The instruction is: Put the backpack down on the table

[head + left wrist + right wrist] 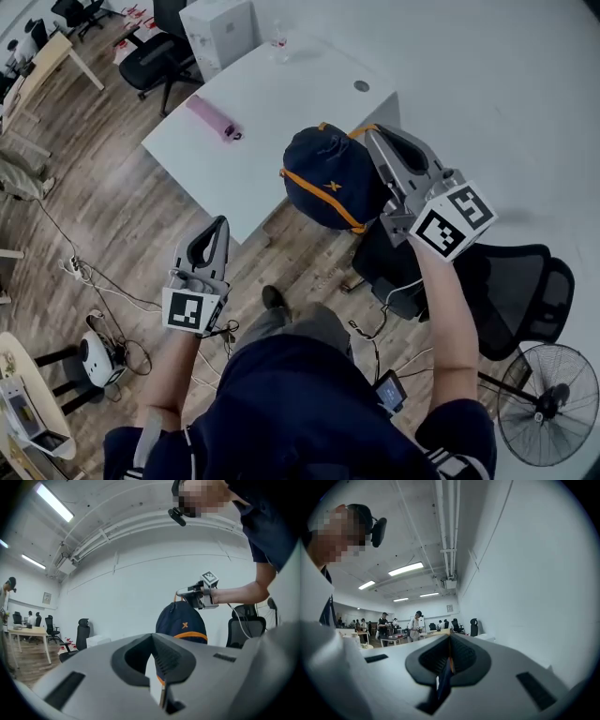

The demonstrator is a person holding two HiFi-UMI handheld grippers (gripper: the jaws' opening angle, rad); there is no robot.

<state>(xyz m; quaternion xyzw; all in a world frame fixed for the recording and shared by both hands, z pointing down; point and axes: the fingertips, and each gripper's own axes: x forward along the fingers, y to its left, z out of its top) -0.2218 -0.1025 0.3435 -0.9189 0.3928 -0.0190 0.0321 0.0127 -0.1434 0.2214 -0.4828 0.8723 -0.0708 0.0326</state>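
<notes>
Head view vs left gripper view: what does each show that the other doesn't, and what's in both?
Head view only: the pink bottle lying on the white table, and the cables on the floor.

Left gripper view only: the ceiling lights and a far desk with chairs around it.

Both: the navy backpack hanging in the air by its top handle from the right gripper, not yet on the table, and the black office chair near it.
</notes>
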